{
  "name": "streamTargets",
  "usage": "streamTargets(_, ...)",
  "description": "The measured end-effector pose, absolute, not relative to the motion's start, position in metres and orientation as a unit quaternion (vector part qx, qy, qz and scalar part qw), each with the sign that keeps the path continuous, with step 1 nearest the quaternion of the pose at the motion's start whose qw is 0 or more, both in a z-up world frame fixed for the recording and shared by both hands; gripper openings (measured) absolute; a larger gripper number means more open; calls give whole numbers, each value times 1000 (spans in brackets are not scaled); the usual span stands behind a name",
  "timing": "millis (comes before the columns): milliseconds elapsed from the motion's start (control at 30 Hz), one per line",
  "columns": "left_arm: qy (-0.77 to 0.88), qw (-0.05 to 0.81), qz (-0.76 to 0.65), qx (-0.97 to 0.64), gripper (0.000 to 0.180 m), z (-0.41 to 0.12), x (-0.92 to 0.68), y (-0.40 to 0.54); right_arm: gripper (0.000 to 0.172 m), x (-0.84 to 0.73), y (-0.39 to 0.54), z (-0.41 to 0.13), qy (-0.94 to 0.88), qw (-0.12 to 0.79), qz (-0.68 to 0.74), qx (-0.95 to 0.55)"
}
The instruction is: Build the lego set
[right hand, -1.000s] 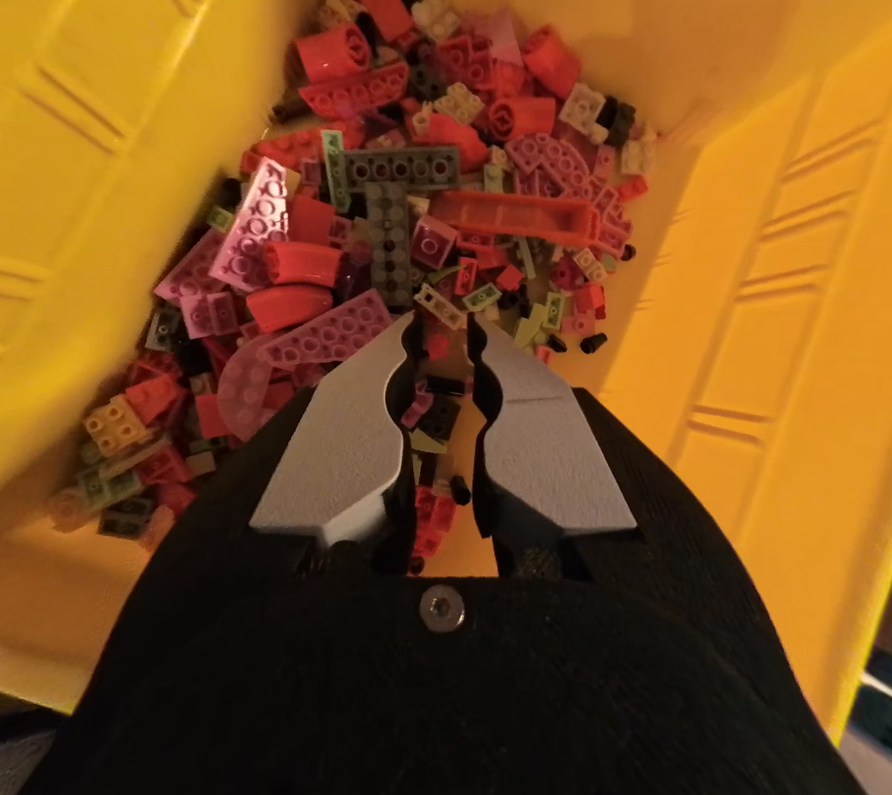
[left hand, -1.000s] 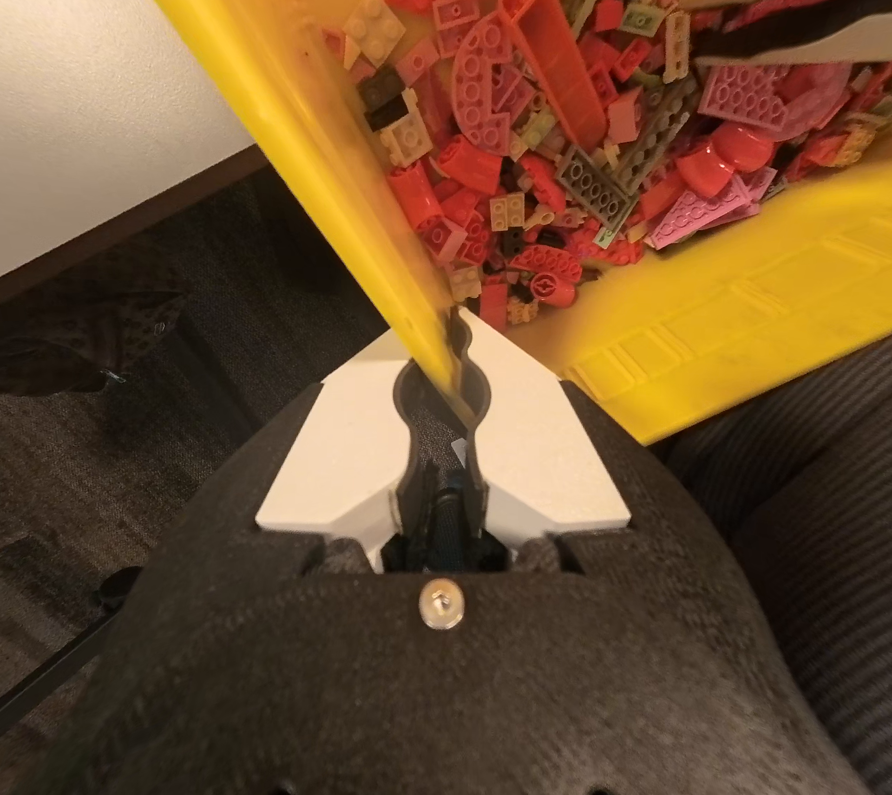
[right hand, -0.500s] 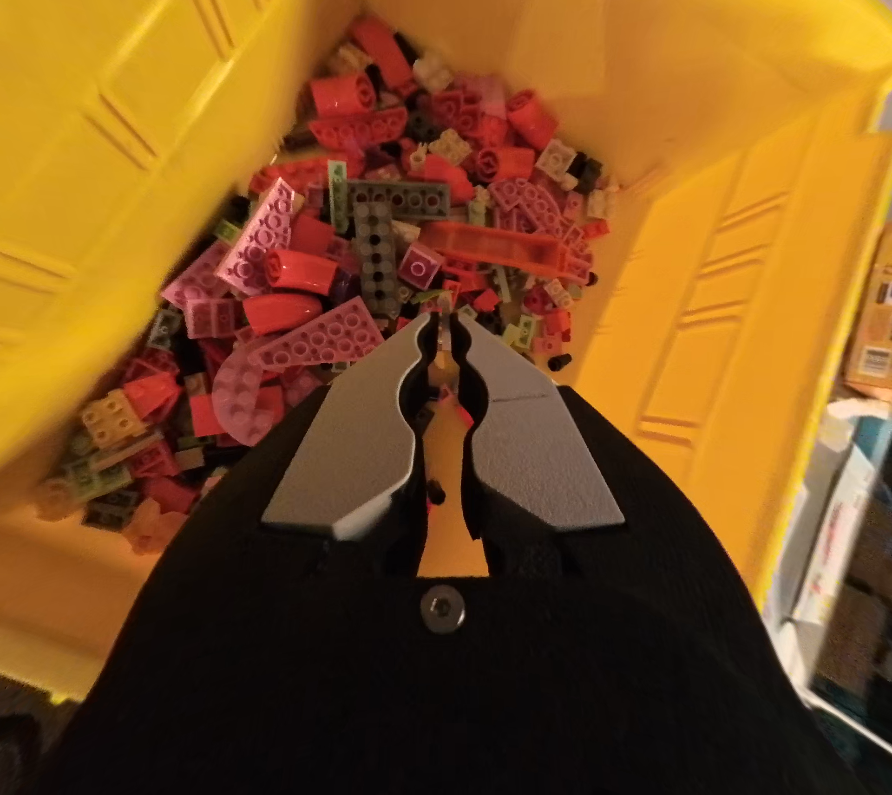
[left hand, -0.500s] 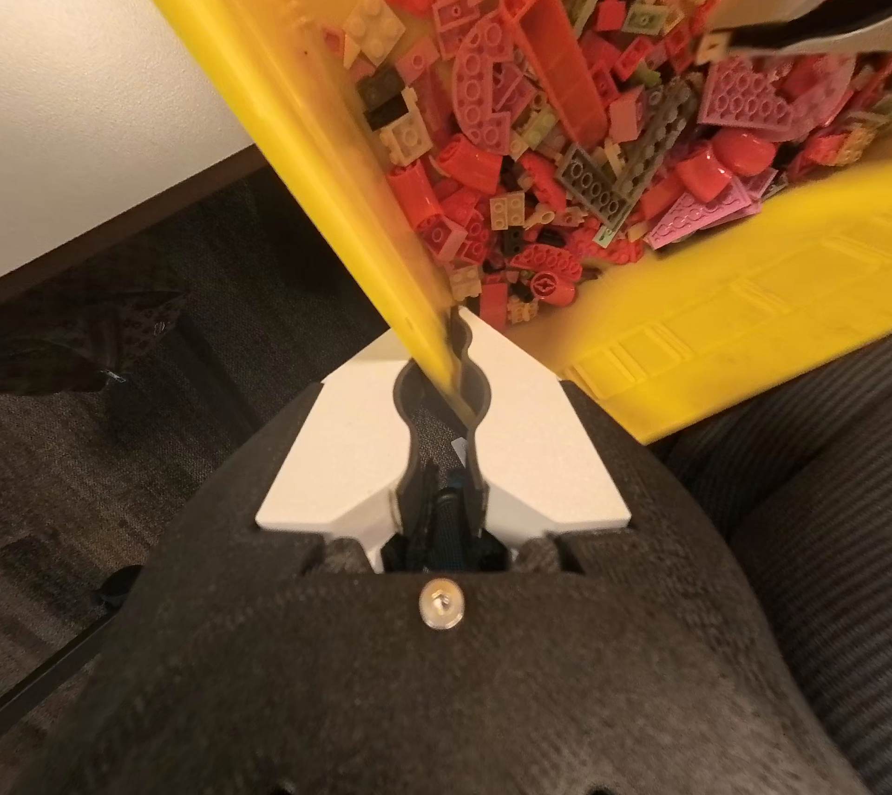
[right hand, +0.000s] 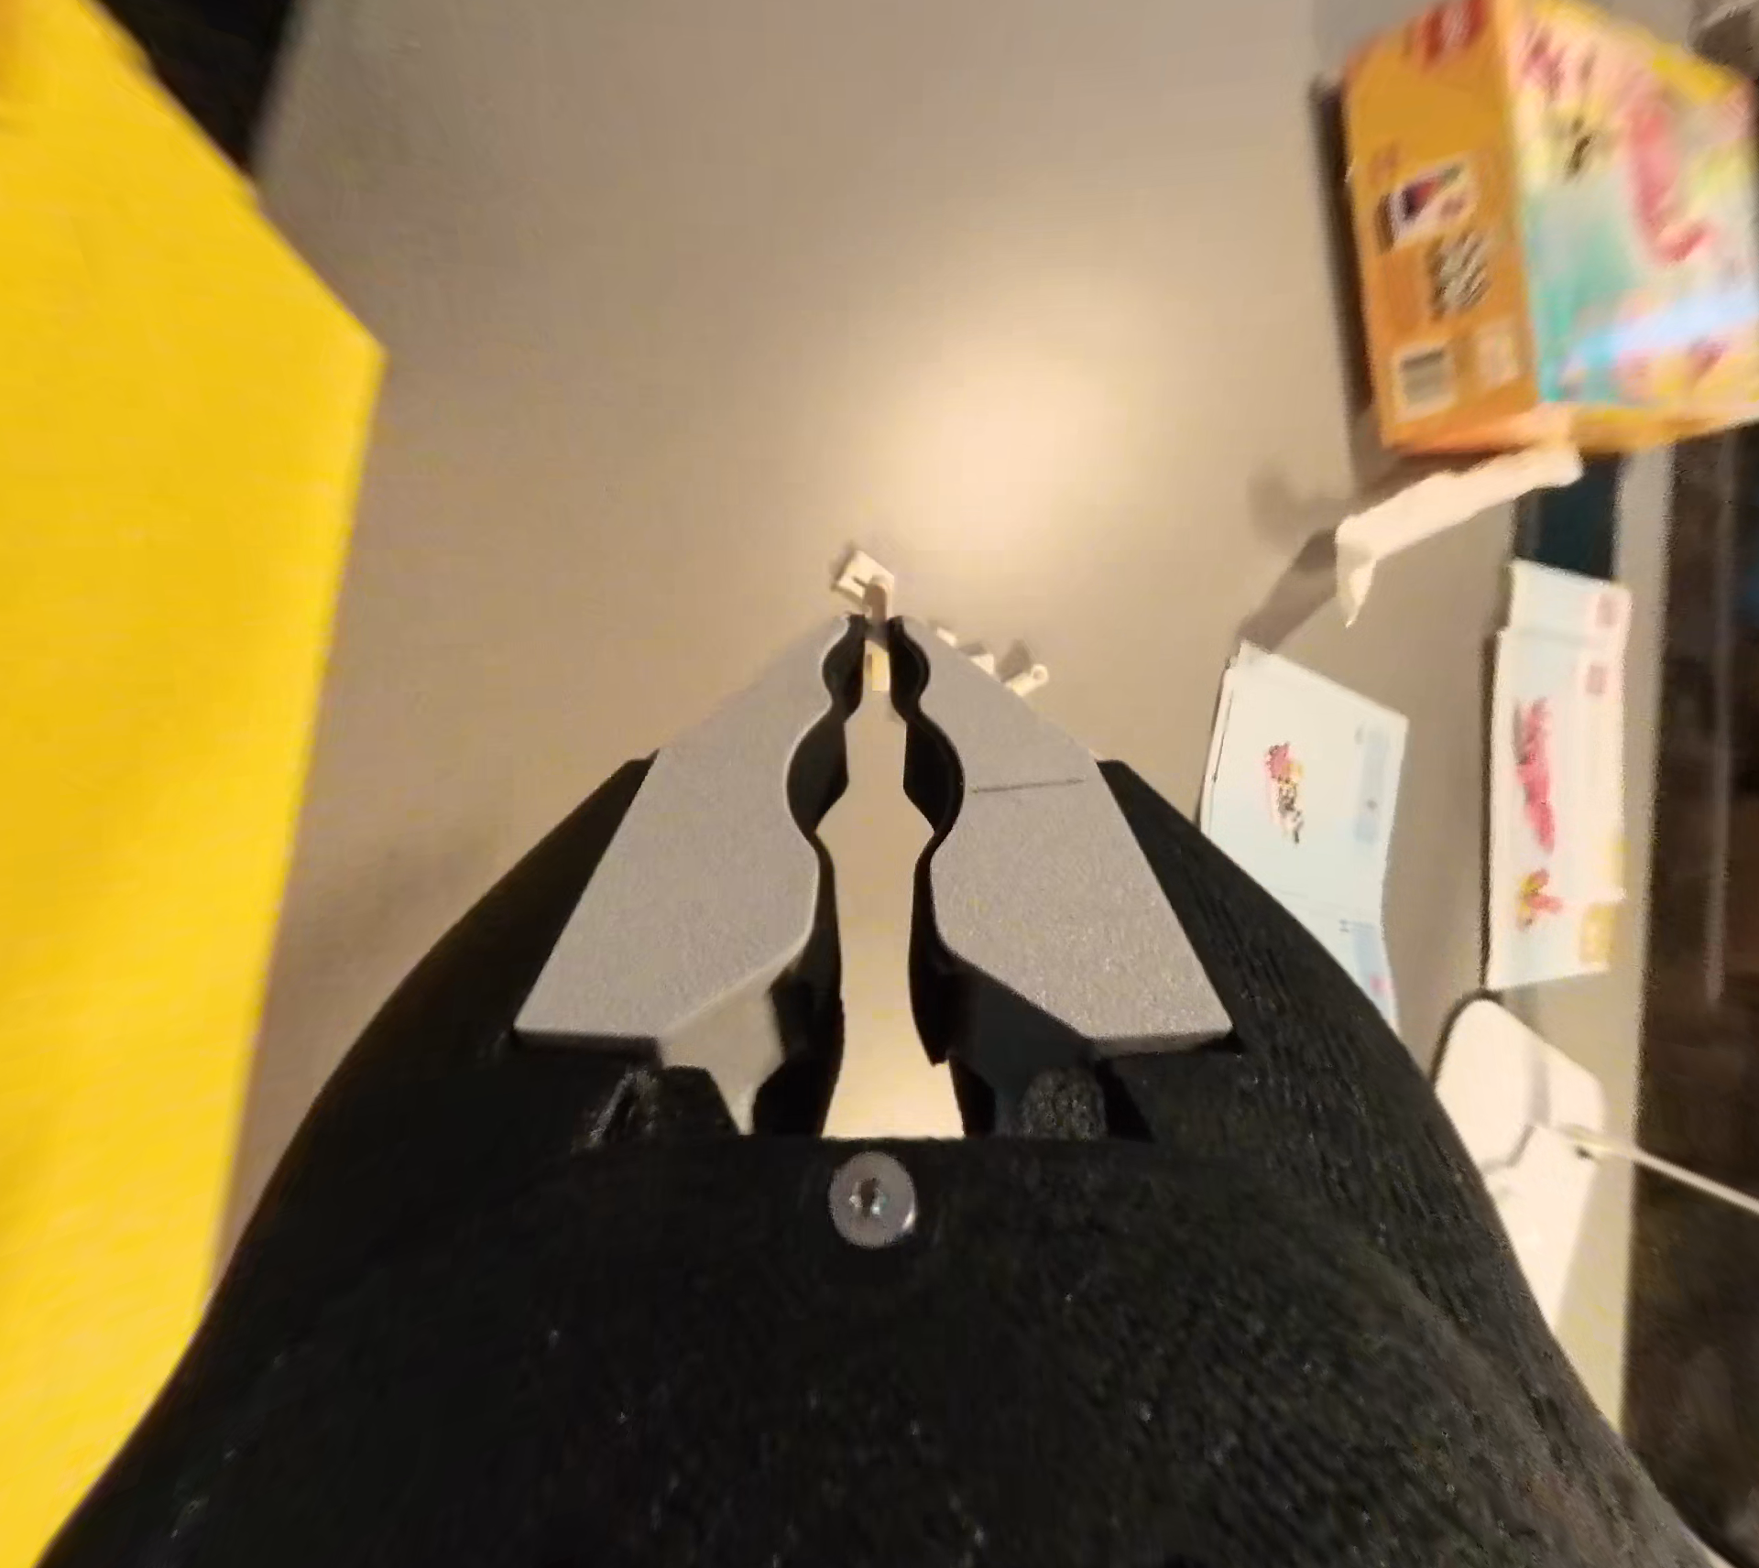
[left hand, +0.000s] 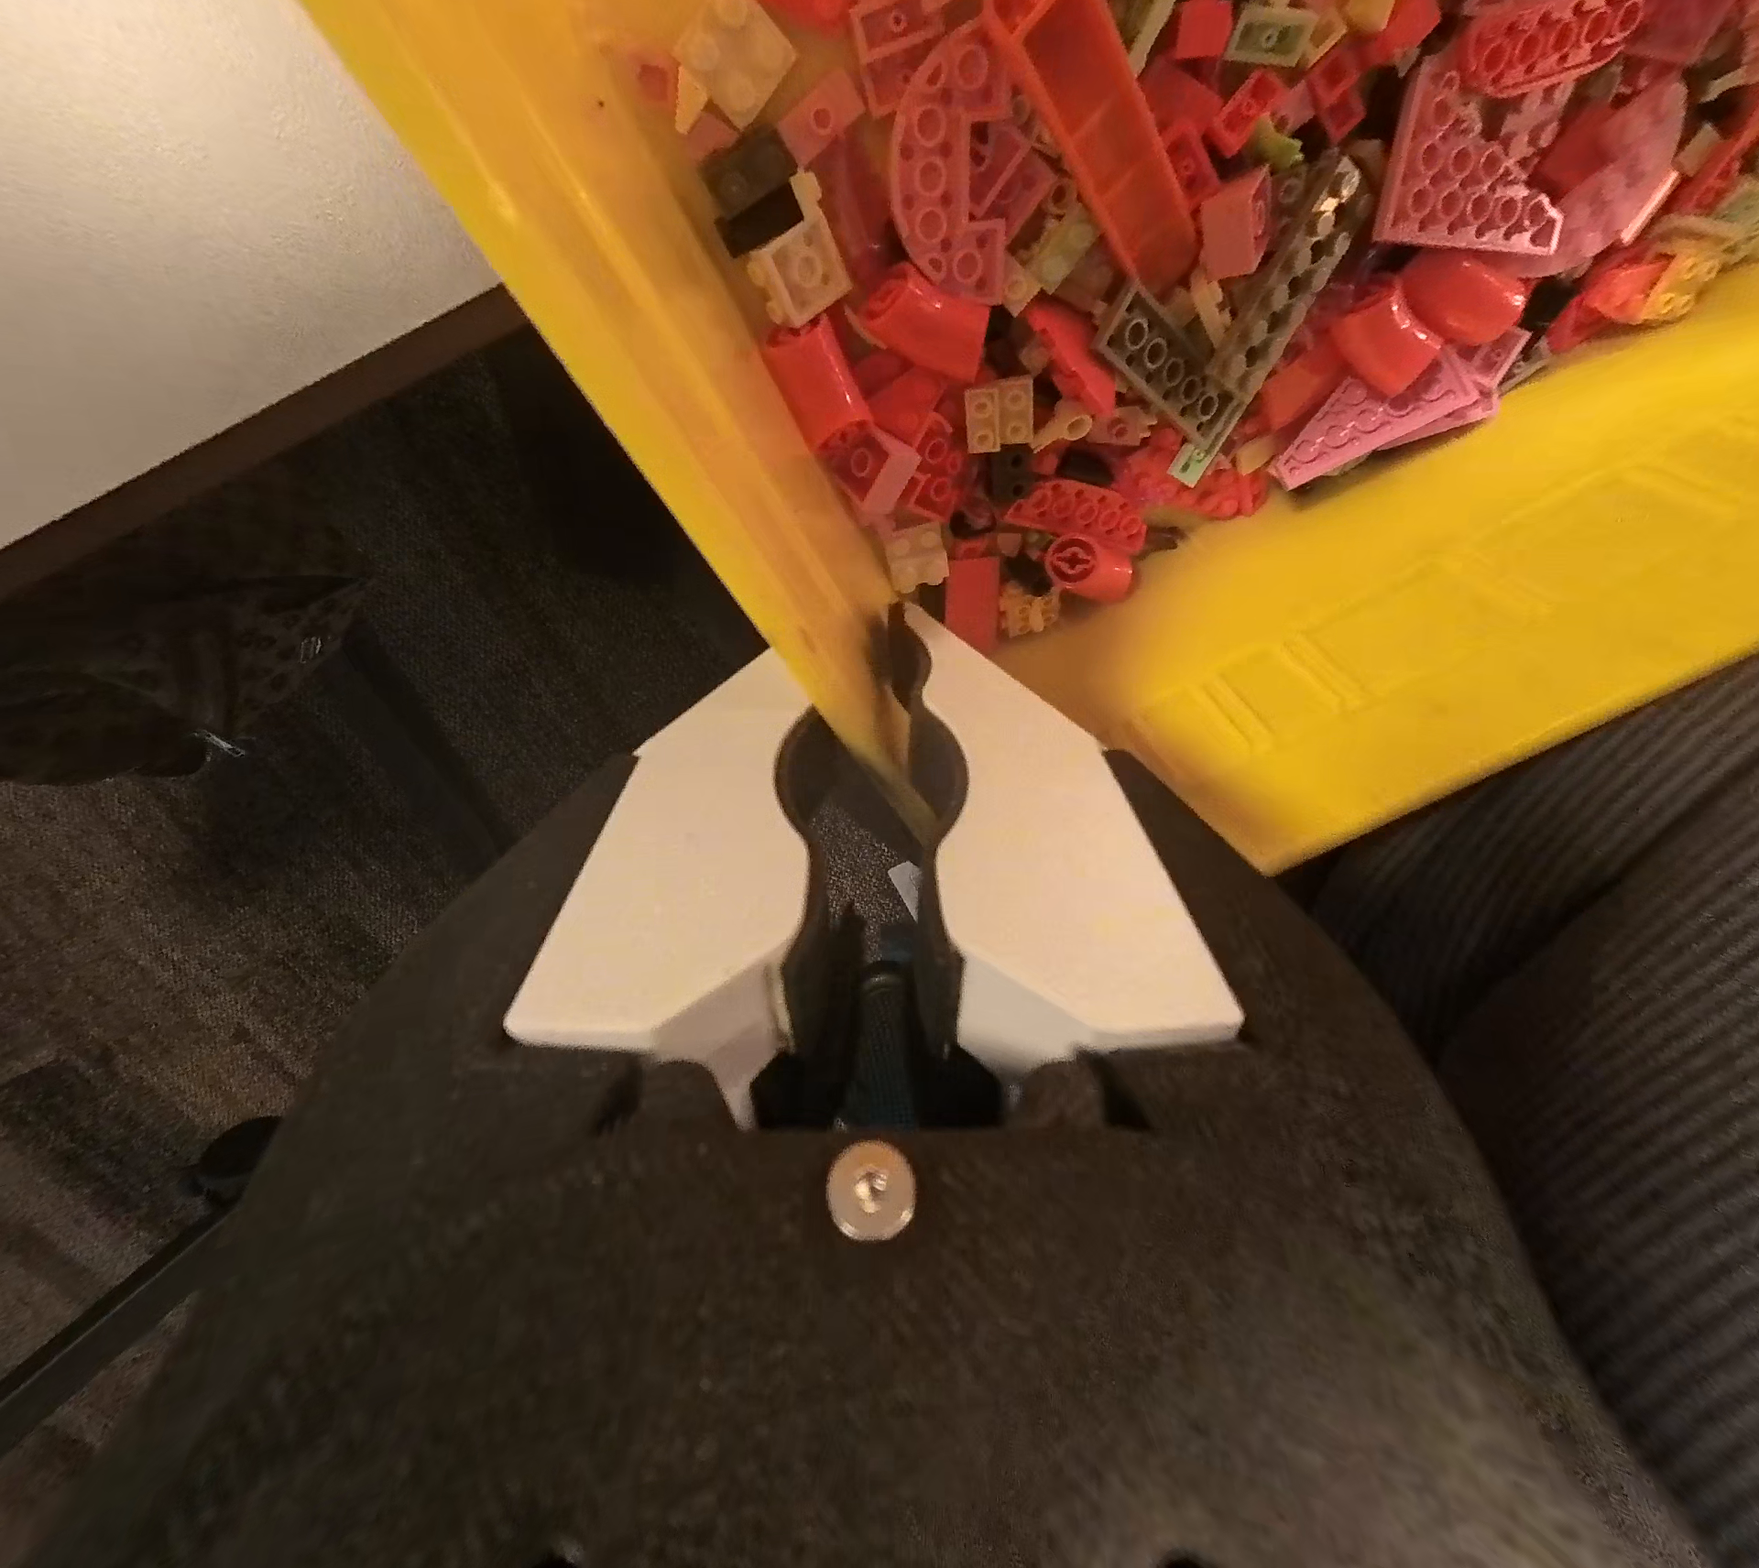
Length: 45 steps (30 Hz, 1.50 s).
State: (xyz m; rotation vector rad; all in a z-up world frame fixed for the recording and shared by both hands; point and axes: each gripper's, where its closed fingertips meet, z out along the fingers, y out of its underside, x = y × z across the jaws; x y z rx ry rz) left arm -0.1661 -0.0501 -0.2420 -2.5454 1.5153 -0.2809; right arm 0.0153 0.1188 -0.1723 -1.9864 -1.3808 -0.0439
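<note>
The yellow bin (left hand: 1428, 685) is the biggest thing in either view and serves as the landmark. Only the left wrist view looks into it: its floor is heaped with toy building bricks (left hand: 1190, 238), mostly red and pink with a few grey, tan and pale green ones, among them a long orange-red hollow piece (left hand: 1085, 114) near the wall that is gripped. Outside the bin on that side lie dark carpet (left hand: 286, 713) and a white wall (left hand: 143, 143); a dark ribbed cushion (left hand: 1571, 999) lies under the bin's near edge.

The right wrist view shows the bin only as a yellow slab (right hand: 143, 666) at its left edge. Away from the bin a pale tabletop (right hand: 761, 238) spreads out, with an orange printed box (right hand: 1523, 219), a crumpled white paper (right hand: 1428, 514) and printed booklets (right hand: 1304, 809) at its far right.

The left gripper (left hand: 880, 666) reaches up from below the bin, its white fingers (left hand: 1047, 856) clamped on the bin's thin wall edge, which runs down between them.

The right gripper (right hand: 871, 628) is outside the bin, pointing level across the tabletop. Its grey fingers (right hand: 723, 837) are nearly together, pinching a small cream brick (right hand: 874, 666) at the tips. A few small pale bricks (right hand: 1009, 666) lie on the table just beyond.
</note>
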Motion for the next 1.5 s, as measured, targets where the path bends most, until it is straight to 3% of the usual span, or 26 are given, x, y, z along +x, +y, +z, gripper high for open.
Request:
streamTargets(333,509,83,-95,-851,6,-245,-165,-53,3,32,167,-237,-497,285,-45,-818)
streamTargets(433,508,83,-95,-852,6,-245,-164,-54,33,33,165,-244,-482,271,-36,-832)
streamTargets(600,508,83,-97,-852,6,-246,-164,-54,40,8,142,-171,-436,382,35,-814)
streamTargets(733,511,83,-108,-849,6,-246,-162,-55,19,-28,54,-99,-484,452,85,-744)
streamTargets(800,510,83,-107,-849,6,-245,-163,-56,16,-42,1,-101,-537,426,80,-724)
streamTargets(900,509,82,-108,-850,6,-243,-163,-57,17,-68,-64,-144,-608,358,86,-704)
streamTargets(1033,510,80,-102,-850,6,-243,-164,-56,40,-97,-91,-224,-685,315,64,-654)
streamTargets(1167,510,77,-96,-851,6,-241,-162,-57,45,-102,-82,-267,-684,288,49,-669)
streamTargets(1367,507,76,-96,-853,6,-240,-166,-55,49,-40,-95,-274,-636,186,11,-748)
streamTargets(1500,506,77,-99,-853,6,-240,-168,-54,42,-13,-119,-271,-619,117,20,-776)
